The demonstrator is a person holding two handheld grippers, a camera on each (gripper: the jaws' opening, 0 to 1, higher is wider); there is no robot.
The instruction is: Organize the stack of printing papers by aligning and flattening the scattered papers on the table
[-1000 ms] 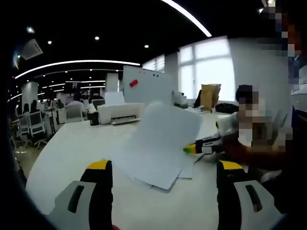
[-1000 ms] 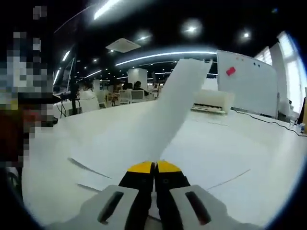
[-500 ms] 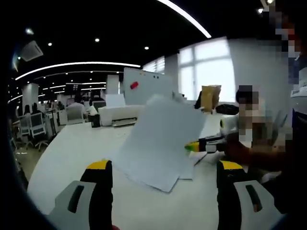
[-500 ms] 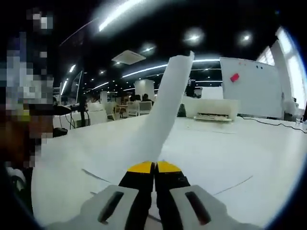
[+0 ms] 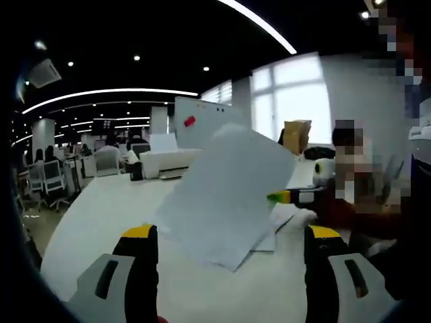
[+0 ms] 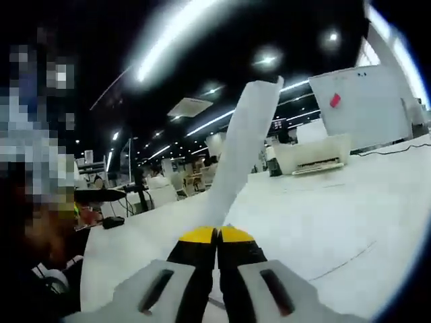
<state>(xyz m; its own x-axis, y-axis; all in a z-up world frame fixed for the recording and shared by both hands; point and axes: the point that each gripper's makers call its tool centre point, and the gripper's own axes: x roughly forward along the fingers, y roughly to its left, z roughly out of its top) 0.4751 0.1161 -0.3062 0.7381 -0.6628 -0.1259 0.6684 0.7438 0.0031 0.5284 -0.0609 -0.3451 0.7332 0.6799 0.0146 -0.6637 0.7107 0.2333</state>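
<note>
My right claw (image 6: 217, 235), with yellow tips on black jaws, is pressed together on the near edge of a thin white sheet of printing paper (image 6: 244, 145). The sheet rises from the jaws, tilted up and away, clear of the white worktop (image 6: 323, 222).

My left claw (image 5: 229, 235) is spread wide, its two yellow-tipped jaws standing well apart and holding nothing. Between them, in the left gripper view, the same lifted sheet (image 5: 225, 188) stands tilted above the worktop (image 5: 101, 208), its lower corner near a few other flat white sheets (image 5: 273, 235) lying on the surface. My right claw (image 5: 283, 197) reaches in from the right side and grips the lifted sheet at its edge.

Farther back, toward the worktop's far edge, sits a white desktop printer (image 5: 168, 161); in the right gripper view the printer (image 6: 313, 153) lies beyond the paper. Behind it stands a white board with a small red magnet (image 5: 199, 121). A brown cardboard box (image 5: 297, 136) stands by bright windows (image 5: 291, 94).
</note>
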